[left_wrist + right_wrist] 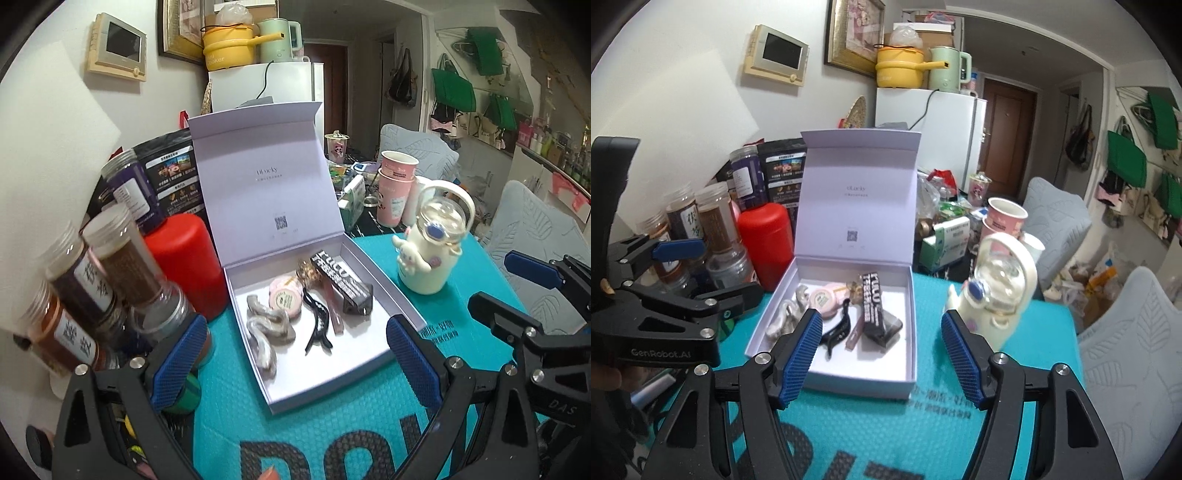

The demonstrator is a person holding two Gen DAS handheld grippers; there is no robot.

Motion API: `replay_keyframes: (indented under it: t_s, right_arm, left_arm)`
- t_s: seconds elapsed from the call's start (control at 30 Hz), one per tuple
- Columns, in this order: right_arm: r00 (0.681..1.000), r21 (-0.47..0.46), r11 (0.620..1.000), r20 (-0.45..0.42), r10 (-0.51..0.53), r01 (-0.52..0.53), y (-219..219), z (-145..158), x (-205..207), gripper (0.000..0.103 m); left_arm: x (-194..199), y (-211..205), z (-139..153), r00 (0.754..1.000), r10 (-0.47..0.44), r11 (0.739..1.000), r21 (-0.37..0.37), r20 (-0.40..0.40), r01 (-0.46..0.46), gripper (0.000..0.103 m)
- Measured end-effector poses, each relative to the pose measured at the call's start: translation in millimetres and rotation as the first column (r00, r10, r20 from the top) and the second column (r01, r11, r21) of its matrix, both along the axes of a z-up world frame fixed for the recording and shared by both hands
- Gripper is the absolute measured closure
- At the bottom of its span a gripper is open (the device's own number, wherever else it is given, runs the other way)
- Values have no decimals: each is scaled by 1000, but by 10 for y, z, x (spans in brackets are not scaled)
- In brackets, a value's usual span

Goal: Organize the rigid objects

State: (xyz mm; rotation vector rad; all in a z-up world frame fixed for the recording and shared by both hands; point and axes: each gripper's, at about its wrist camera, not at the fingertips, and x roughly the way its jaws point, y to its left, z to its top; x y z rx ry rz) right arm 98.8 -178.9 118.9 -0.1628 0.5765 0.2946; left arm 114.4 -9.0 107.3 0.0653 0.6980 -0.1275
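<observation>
Hovering both grippers over the teal mat [923, 417], I am looking down into the open white box [373, 254], whose lid is standing upright behind the tray. My left gripper [295, 356] is spread wide with nothing between its pads, and my right gripper [882, 358] is likewise released and empty. Inside the box the small things are lying side by side: two silvery hair clips [264, 328] at the left, a pink round compact [285, 298] touching them, a black claw clip [318, 325], a slim pink tube [334, 310] and a black carton [341, 282] leaning toward the far right corner. The cream character bottle [997, 295] is standing on the mat just right of the box, outside it.

I am judging that the packing is nearly finished and I am sitting between placements. The next move, as I am reading it, is either dealing with the bottle, which looks too tall for the tray, or bringing the lid down. Closing it is calling for a pad behind the lid's top edge and a gentle forward tip.
</observation>
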Motion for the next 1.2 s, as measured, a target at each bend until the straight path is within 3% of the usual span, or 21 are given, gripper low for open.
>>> replay_keyframes:
  t_s: [0.47,1.2]
  right_arm:
    - [996,3,999,-70,-48,48,-24,-394,-376,33]
    - [992,-3,998,-112,-62,63,23,-559,-447,33]
  left_arm:
    - [-442,-16,-332,998,2,1000,-4,-60,-2,4]
    - [-496,71,-500,994,19,1000,-7,-107,-20,4]
